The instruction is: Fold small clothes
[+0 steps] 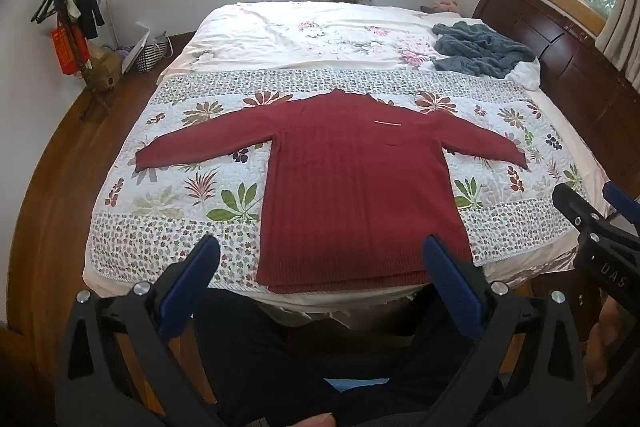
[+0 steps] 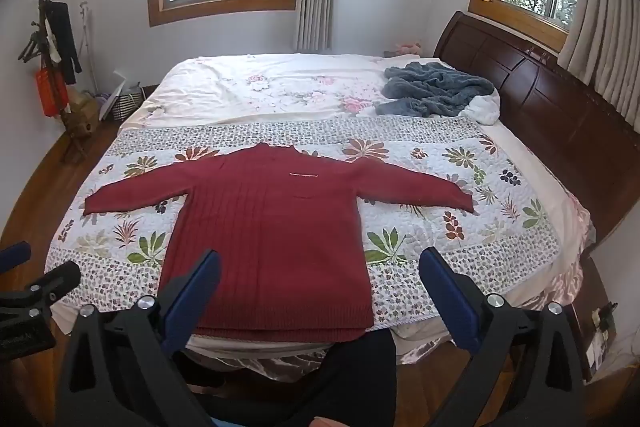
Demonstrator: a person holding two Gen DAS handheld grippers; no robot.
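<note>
Left wrist view shows me the red sweater (image 1: 356,187) flat on the quilt (image 1: 160,195), collar away, sleeves spread crosswise, hem nearest both wide-open, empty claws, left gripper (image 1: 322,259) by its left half, right gripper (image 2: 320,263) rightward.

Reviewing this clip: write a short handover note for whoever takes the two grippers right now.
Left gripper: jaws open, empty, held above the hem.
Right gripper: jaws open, empty, likewise short of the bed.
Red sweater: flat on the floral quilt, both sleeves spread out, hem at the near edge.
Done: laid out only.
Left: every fold; probably sleeves in first.
</note>
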